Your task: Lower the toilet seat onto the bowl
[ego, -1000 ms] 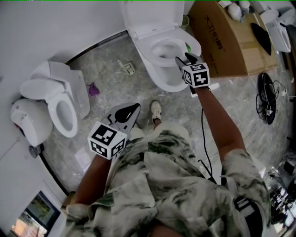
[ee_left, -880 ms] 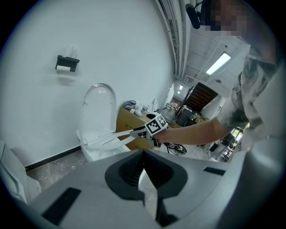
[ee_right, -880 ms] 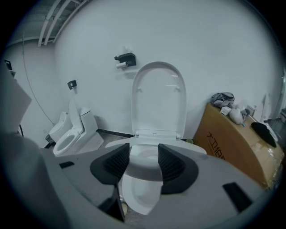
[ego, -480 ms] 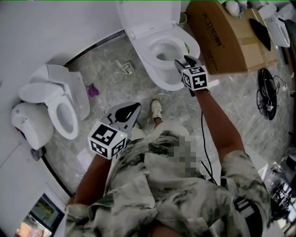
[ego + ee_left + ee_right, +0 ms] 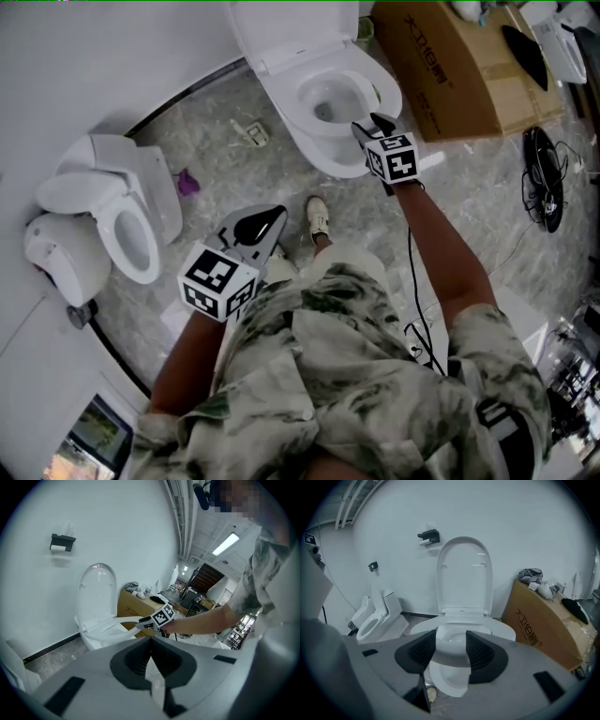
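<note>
The white toilet stands against the wall, its lid (image 5: 281, 28) upright and its seat (image 5: 298, 127) lying flat over the bowl. From the front in the right gripper view, the lid (image 5: 464, 573) rises behind the seat (image 5: 424, 627). My right gripper (image 5: 373, 124) hovers at the seat's front right edge, jaws open, with the seat's front showing between its pads (image 5: 480, 651) and nothing pinched. The left gripper view shows its tips (image 5: 140, 624) right at the seat rim (image 5: 105, 629). My left gripper (image 5: 255, 228) is held back near my body, shut and empty.
A second, smaller toilet (image 5: 131, 225) stands at the left. A large cardboard box (image 5: 450, 66) sits right of the main toilet, with coiled black cables (image 5: 544, 178) on the floor beyond it. My shoe (image 5: 319, 220) and a small purple object (image 5: 187, 183) lie on the marble floor.
The head view has drifted a little, shifting the toilet up and left. My right gripper stays at the seat's front right edge. The left gripper has not moved.
</note>
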Tool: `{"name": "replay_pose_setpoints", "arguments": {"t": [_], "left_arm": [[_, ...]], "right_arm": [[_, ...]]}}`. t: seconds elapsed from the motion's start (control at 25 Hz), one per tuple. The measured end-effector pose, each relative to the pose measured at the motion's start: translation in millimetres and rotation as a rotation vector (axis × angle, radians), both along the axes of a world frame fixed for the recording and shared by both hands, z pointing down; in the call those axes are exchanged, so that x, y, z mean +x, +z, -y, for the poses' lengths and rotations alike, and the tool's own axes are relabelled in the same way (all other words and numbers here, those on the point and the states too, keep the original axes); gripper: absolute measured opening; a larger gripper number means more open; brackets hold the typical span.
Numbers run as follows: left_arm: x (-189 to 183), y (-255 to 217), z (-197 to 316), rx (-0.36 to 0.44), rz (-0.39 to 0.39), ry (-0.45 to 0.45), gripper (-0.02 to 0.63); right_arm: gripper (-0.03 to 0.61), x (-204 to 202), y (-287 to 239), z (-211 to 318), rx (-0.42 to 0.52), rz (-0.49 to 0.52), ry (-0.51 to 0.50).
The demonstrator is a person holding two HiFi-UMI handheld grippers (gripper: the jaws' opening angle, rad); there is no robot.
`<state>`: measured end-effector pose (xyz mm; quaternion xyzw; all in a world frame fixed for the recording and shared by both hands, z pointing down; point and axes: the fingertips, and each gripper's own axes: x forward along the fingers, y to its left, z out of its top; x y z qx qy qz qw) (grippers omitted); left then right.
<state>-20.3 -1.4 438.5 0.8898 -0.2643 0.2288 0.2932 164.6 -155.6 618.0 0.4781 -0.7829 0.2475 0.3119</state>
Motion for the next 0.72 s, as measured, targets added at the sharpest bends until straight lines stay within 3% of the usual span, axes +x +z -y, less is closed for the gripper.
{"name": "replay_pose_setpoints", "arguments": {"t": [0.72], "left_arm": [[14.6,14.5,4.9,-0.016,0.008,0.021,0.022]], "right_arm": [[0.218,10.2,31.2,-21.3,-0.043,0.000,0.013]]}}
